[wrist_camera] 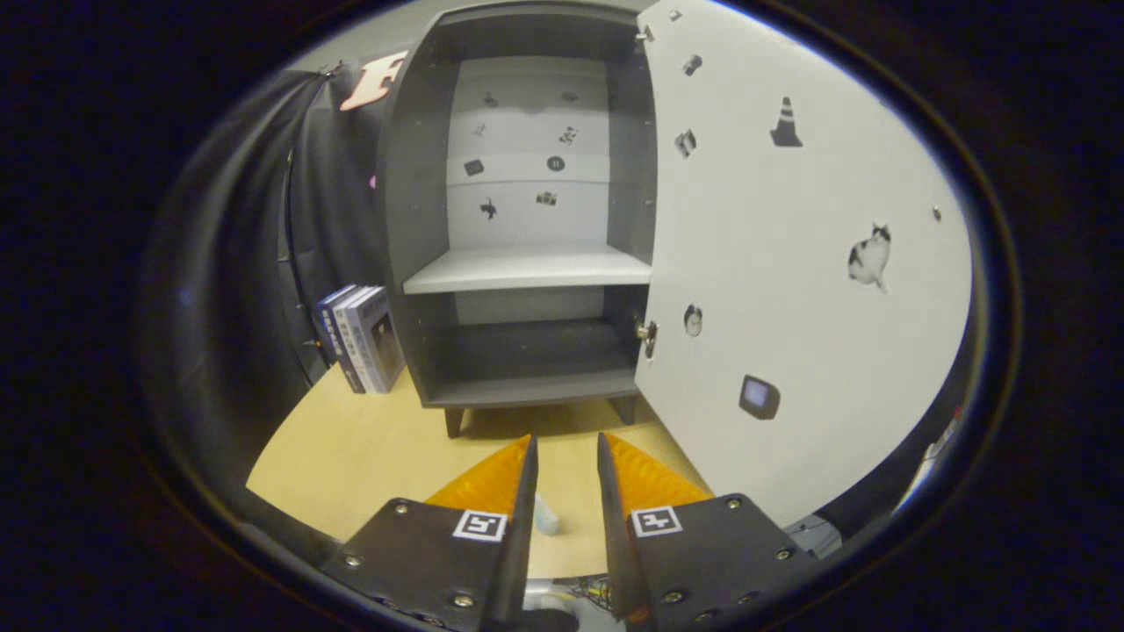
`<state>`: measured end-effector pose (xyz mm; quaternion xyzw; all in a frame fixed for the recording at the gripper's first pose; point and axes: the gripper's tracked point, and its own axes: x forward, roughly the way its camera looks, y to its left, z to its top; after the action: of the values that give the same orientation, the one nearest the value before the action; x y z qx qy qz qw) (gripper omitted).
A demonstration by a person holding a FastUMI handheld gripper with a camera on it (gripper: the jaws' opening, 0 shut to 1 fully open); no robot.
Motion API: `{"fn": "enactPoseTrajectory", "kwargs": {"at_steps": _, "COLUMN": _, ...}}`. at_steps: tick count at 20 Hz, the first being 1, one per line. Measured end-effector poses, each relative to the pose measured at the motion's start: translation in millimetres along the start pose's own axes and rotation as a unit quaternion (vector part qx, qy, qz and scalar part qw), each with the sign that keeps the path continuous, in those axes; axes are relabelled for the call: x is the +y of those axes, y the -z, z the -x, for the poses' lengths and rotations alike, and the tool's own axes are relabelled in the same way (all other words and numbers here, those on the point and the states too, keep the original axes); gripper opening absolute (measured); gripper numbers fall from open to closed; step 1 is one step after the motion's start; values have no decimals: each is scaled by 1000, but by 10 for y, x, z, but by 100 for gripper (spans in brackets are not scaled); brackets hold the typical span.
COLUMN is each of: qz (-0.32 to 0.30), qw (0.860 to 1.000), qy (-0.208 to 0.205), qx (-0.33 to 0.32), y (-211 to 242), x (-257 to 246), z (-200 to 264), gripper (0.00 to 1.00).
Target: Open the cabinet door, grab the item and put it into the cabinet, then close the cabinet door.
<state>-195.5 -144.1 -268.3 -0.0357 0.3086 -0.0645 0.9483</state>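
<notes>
The dark grey cabinet (527, 263) stands on the wooden table (351, 456) straight ahead of my fingers. Its white door (790, 290), dotted with small picture stickers, is swung wide open to the right. Inside, a pale shelf (527, 268) sits above a dark lower compartment (527, 351), and I see nothing on either. My gripper (566, 436) is open with a narrow gap, its tips pointing at the cabinet's base. A small pale item (546, 518) lies on the table low in the gap, close to the left finger (525, 491); neither finger presses on it.
A few books (364, 338) stand upright against the cabinet's left side. The black cloth wall hangs behind and to the left. The table's near edge runs just under my fingers, with cables (588, 592) below it.
</notes>
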Motion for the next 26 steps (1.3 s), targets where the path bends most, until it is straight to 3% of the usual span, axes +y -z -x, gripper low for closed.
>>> {"fn": "enactPoseTrajectory", "kwargs": {"at_steps": 7, "qz": 36, "qw": 992, "qy": -59, "qx": 109, "y": 800, "x": 147, "z": -462, "gripper": 37}}
{"fn": "enactPoseTrajectory", "kwargs": {"at_steps": 14, "qz": 48, "qw": 973, "qy": -96, "qx": 204, "y": 1500, "x": 153, "z": -944, "gripper": 38}}
{"fn": "enactPoseTrajectory", "kwargs": {"at_steps": 26, "qz": 73, "qw": 952, "qy": -118, "qx": 273, "y": 2042, "x": 205, "z": -1289, "gripper": 36}}
